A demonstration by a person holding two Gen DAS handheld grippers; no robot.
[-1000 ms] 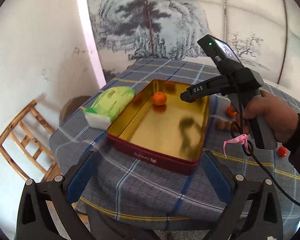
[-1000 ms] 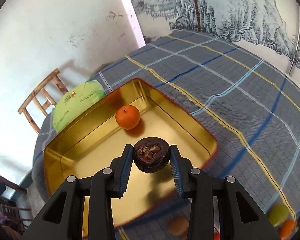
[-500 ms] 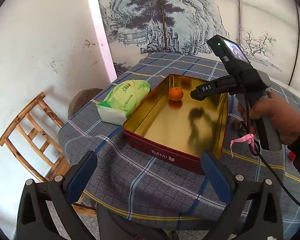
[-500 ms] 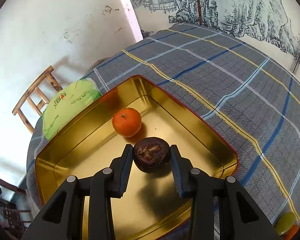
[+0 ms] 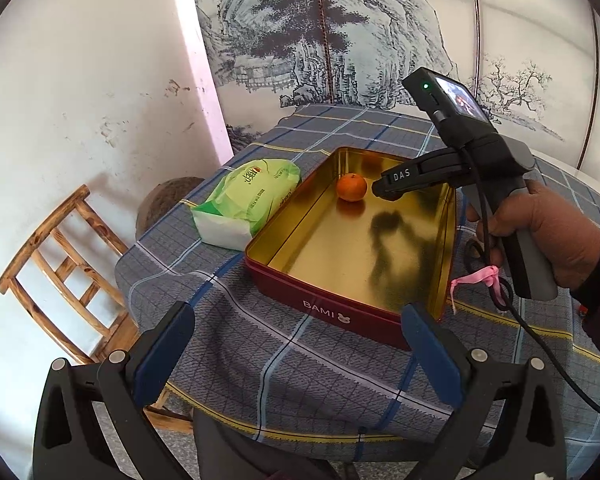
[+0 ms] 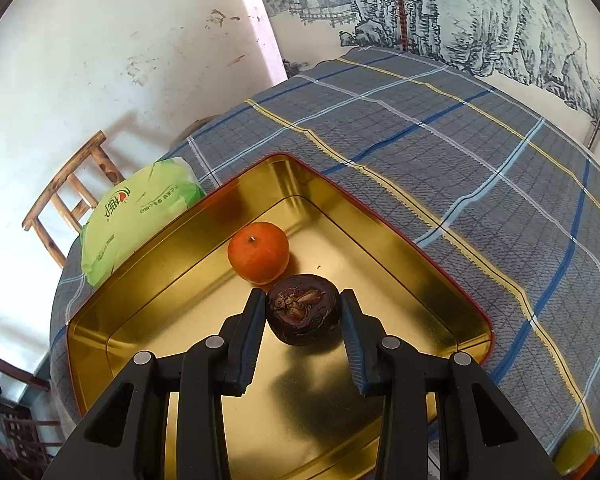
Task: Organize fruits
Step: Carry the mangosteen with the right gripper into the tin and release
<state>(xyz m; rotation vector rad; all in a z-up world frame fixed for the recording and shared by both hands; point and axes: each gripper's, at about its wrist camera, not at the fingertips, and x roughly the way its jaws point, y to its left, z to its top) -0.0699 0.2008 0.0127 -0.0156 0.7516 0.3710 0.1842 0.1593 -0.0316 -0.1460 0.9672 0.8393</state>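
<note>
Between the right gripper's (image 6: 303, 316) pads sits a dark brown fruit (image 6: 302, 309), clamped over the gold tin (image 6: 384, 220) beside an orange (image 6: 258, 252). Near the table's (image 6: 460, 136) edge, the left gripper (image 5: 296, 350) gapes wide, empty. Perhaps tissues fill the green pack (image 5: 252, 200); a wooden chair (image 5: 60, 256) stands by the wall.

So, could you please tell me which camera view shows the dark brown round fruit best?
The right wrist view: the dark brown round fruit sits large and central, clamped in the right gripper. In the left wrist view, that gripper's finger hides the fruit.
</note>
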